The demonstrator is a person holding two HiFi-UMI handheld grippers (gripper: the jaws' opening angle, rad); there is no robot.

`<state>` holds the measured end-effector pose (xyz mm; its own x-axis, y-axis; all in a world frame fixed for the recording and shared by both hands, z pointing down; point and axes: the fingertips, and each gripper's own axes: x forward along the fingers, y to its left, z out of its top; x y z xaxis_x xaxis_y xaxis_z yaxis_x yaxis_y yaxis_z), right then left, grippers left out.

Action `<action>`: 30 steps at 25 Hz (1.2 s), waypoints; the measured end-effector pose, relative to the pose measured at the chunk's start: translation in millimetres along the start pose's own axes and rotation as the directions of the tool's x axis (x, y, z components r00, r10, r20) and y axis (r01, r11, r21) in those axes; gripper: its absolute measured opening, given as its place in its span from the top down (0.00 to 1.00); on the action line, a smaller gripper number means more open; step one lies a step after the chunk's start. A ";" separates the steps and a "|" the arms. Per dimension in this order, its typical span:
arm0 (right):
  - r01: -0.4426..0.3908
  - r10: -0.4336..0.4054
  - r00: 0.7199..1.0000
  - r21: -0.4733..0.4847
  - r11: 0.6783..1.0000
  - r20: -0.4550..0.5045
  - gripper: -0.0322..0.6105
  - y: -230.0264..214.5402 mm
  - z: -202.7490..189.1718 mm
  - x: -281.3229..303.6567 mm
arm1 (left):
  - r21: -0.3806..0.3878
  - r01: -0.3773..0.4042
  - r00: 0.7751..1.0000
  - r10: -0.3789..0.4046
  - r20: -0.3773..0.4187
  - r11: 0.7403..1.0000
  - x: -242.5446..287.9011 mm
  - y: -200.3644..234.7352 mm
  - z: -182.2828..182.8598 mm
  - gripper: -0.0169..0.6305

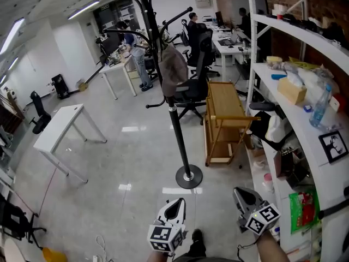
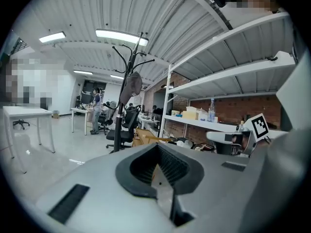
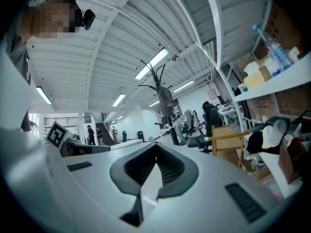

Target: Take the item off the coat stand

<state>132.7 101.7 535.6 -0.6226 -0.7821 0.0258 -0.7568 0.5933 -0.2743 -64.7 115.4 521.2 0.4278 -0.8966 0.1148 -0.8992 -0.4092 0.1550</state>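
Left gripper (image 2: pixel 158 149): jaws closed tip to tip, nothing between them. Right gripper (image 3: pixel 155 152): likewise pressed together, empty. Both are held low and side by side close to the person, pointing toward the coat stand (image 1: pixel 178 130) and well apart from it across the floor. The item, a grey-brown hat (image 1: pixel 173 67), hangs from an upper hook just beside the stand's pole; wooden cart (image 1: pixel 223 119) and white shelving (image 1: pixel 250 48) lie to the stand's right, white table (image 1: pixel 57 127) to its left.
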 end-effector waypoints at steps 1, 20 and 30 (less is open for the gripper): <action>0.003 -0.003 1.000 -0.003 1.000 0.002 0.94 -3.8 2.1 8.7 | 0.002 0.003 1.000 -0.003 0.005 1.000 7.5 5.8 3.5 0.96; 0.013 -0.010 0.999 -0.066 0.998 0.044 0.94 -21.3 53.5 125.3 | 0.085 0.055 0.995 -0.061 0.072 0.995 97.4 69.2 72.2 0.96; 0.017 -0.009 0.995 -0.087 0.996 0.097 0.94 -12.4 74.7 176.3 | 0.190 0.083 0.989 -0.104 0.102 0.978 117.5 89.9 99.9 0.96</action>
<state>47.2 -57.7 471.8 -0.5938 -0.8020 -0.0655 -0.7818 0.5942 -0.1888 -104.5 -43.7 450.6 0.5074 -0.8617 -0.0027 -0.8615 -0.5072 -0.0253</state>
